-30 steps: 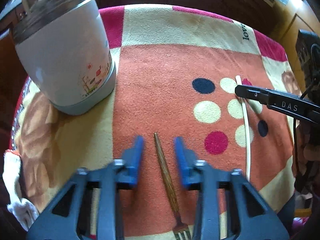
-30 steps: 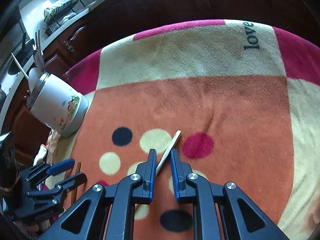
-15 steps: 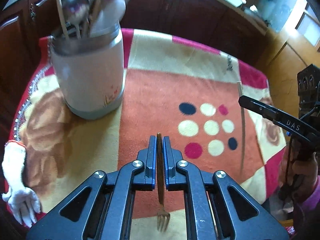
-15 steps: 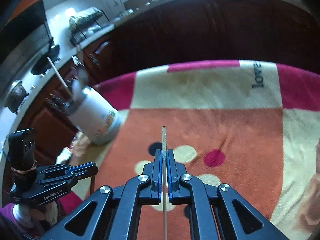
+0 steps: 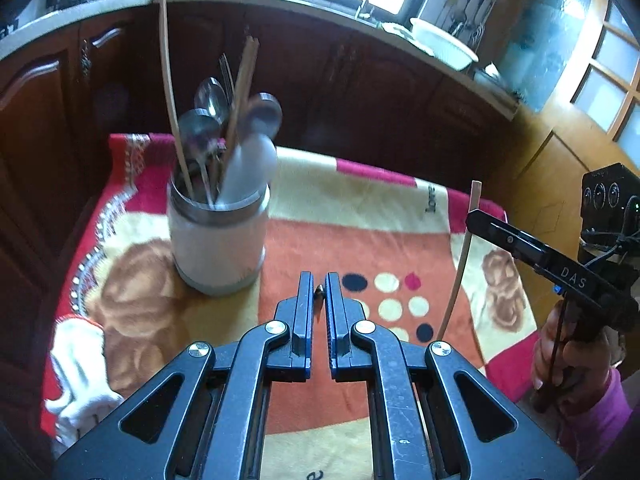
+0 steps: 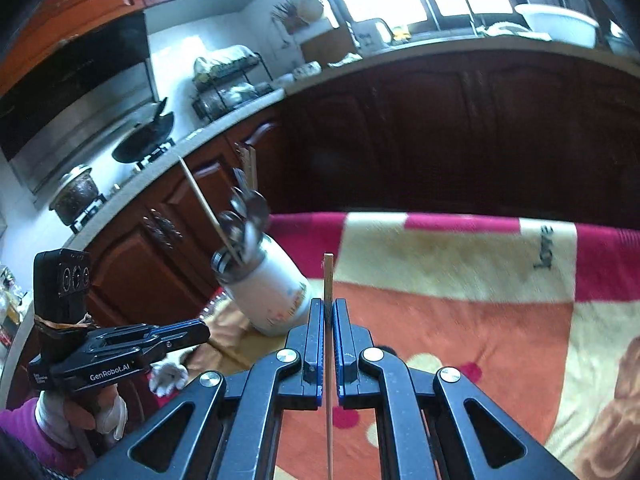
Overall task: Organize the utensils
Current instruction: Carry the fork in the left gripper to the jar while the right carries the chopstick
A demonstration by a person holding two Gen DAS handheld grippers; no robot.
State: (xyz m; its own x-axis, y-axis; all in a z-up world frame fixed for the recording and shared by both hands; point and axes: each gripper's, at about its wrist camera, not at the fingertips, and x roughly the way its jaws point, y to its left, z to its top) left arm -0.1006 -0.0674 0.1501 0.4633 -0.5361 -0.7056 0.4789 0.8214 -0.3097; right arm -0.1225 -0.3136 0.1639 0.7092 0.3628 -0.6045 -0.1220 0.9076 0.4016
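Left wrist: left claw (image 5: 319,300) clamped on fork handle (image 5: 319,291), lifted off blanket (image 5: 360,240) since a second ago, utensil jar (image 5: 218,236) ahead
Right wrist: right claw (image 6: 328,320) pinching chopstick (image 6: 328,276), also raised; both ready for jar (image 6: 272,296) drop

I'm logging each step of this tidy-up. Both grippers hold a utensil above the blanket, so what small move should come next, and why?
Probably carry the left gripper, shut on the wooden-handled fork, toward the open mouth of the utensil jar. The jar stands upright just ahead and to its left, nearer than to the right gripper, which is shut on the chopstick.
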